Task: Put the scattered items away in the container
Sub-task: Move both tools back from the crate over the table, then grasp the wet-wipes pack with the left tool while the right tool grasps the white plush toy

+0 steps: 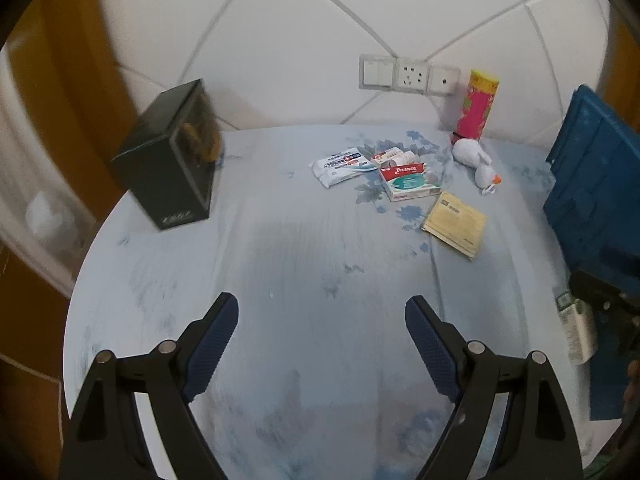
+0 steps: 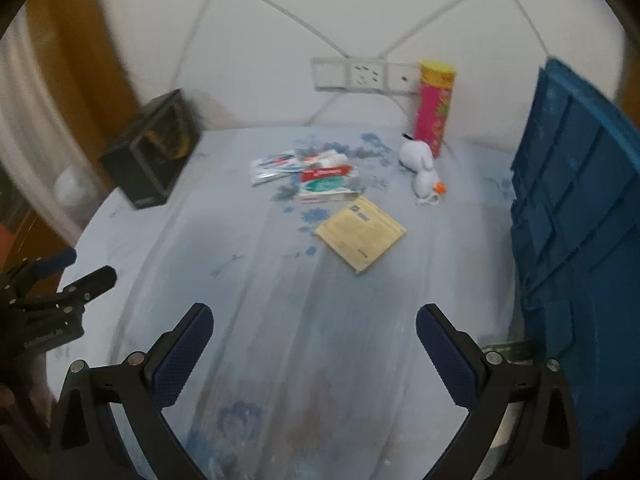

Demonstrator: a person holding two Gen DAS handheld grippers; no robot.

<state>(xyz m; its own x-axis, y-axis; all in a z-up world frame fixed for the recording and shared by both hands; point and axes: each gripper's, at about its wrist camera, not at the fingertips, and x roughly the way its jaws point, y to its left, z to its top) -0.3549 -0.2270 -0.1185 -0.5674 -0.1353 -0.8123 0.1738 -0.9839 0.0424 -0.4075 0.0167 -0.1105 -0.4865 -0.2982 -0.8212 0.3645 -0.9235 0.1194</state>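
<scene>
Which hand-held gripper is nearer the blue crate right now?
Right. The right hand-held gripper hangs open over the tablecloth with the blue crate right beside it. The left hand-held gripper, also open, sits further left, the crate at its view's far right edge.

A home room: white tiled wall (image 1: pixel 304 32) with switches and a socket (image 1: pixel 408 74), a bench under a blue flowered cloth (image 1: pixel 304 248), medicine boxes (image 1: pixel 408 182), a plush toy (image 1: pixel 476 160) and wooden panelling (image 1: pixel 68 64) at left.
</scene>
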